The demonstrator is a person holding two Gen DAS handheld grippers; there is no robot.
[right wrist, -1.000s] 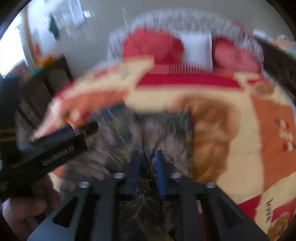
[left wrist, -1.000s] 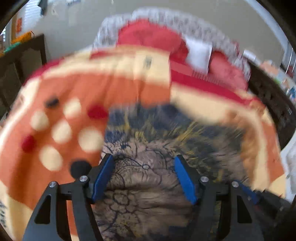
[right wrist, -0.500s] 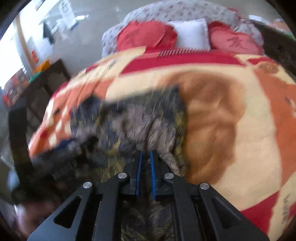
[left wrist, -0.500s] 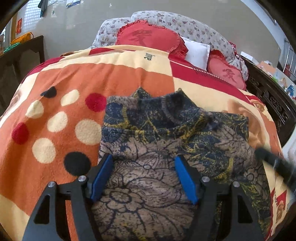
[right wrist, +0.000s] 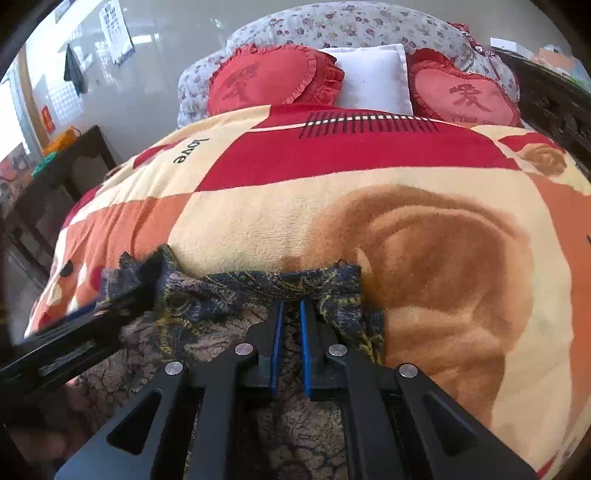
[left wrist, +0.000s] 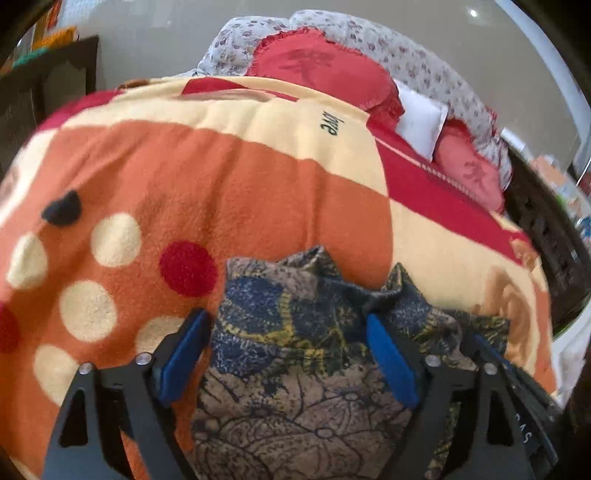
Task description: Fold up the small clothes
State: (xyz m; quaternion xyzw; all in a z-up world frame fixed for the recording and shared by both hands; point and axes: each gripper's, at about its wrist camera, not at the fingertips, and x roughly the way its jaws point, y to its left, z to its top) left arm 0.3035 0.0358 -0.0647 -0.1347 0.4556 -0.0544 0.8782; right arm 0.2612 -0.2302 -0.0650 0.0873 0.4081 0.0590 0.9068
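Right gripper (right wrist: 289,314) clamped shut on brown-and-navy floral knit garment (right wrist: 229,306); left gripper (left wrist: 288,354), just widened, open astride it, atop orange-and-cream fleece blanket (right wrist: 424,258).

**Readable text before my grippers**

Blanket (right wrist: 258,221): the word "love" in black on a cream patch. Two red heart cushions (right wrist: 463,96): each bears one darker red character, which I cannot read. Wall papers: too small.

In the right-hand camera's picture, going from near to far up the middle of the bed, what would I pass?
Right gripper → dark floral-patterned garment → orange, cream and red fleece blanket → white square pillow → flower-print bolster.
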